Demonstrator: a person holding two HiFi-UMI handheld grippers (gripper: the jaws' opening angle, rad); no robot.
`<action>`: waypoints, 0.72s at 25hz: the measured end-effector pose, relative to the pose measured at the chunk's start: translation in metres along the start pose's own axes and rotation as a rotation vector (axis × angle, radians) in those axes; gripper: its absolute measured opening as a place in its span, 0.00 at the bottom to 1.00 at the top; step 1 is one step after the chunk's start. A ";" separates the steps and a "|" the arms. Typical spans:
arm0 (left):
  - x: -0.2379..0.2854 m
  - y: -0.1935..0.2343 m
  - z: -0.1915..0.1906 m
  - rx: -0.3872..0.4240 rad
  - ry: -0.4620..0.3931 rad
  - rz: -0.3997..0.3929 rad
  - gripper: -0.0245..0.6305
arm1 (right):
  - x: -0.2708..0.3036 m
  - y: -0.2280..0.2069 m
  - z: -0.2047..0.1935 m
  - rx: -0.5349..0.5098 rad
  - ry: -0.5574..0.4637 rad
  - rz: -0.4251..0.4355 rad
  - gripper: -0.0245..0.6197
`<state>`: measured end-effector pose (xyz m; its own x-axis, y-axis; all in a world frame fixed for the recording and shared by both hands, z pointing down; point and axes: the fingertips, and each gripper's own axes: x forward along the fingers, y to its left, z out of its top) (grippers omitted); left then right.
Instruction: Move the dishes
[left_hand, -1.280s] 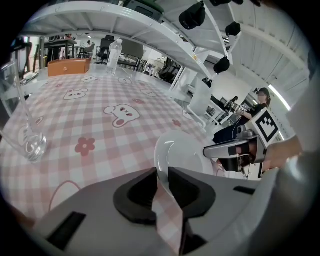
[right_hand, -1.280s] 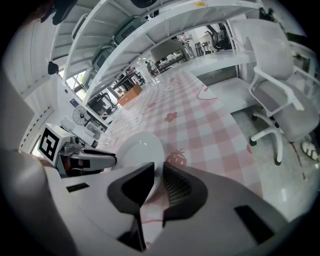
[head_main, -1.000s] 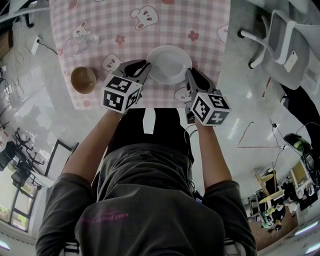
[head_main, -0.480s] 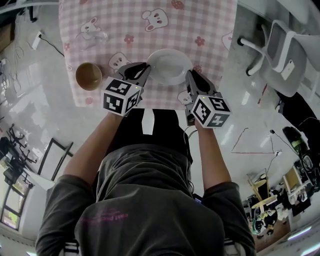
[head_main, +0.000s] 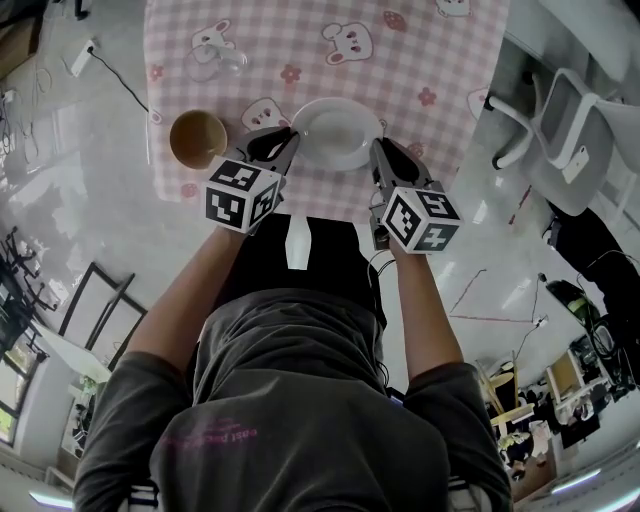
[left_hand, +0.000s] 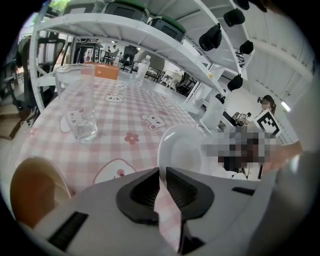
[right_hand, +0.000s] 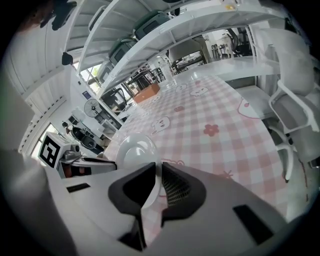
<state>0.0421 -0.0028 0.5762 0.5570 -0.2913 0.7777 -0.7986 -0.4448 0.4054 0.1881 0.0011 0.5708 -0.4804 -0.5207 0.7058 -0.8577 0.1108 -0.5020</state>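
Step in hand: two-handed carry of white round ceramic plate (head_main: 335, 132). Left tool (head_main: 283, 142) pinched almost closed on left rim. Right tool (head_main: 384, 150) likewise on right rim. Plate over near edge of pink-checked counter (head_main: 420, 50), brown bowl (head_main: 197, 138) just beside. Next, likely: hold plate level, move both hands together, set down clear of bowl.

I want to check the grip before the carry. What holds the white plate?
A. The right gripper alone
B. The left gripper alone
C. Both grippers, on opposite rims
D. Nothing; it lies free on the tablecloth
C: the left gripper and the right gripper each pinch the rim of the white plate, one on either side.
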 end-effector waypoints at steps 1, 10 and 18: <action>-0.002 0.004 -0.002 -0.006 0.000 0.005 0.10 | 0.003 0.004 0.000 -0.006 0.004 0.004 0.11; -0.016 0.028 -0.013 -0.056 -0.003 0.040 0.10 | 0.024 0.027 0.001 -0.052 0.038 0.030 0.11; -0.018 0.036 -0.018 -0.088 -0.004 0.052 0.10 | 0.035 0.031 0.000 -0.065 0.058 0.036 0.11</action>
<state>-0.0006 0.0013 0.5855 0.5147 -0.3154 0.7973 -0.8435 -0.3529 0.4050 0.1447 -0.0139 0.5800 -0.5197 -0.4653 0.7165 -0.8487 0.1844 -0.4957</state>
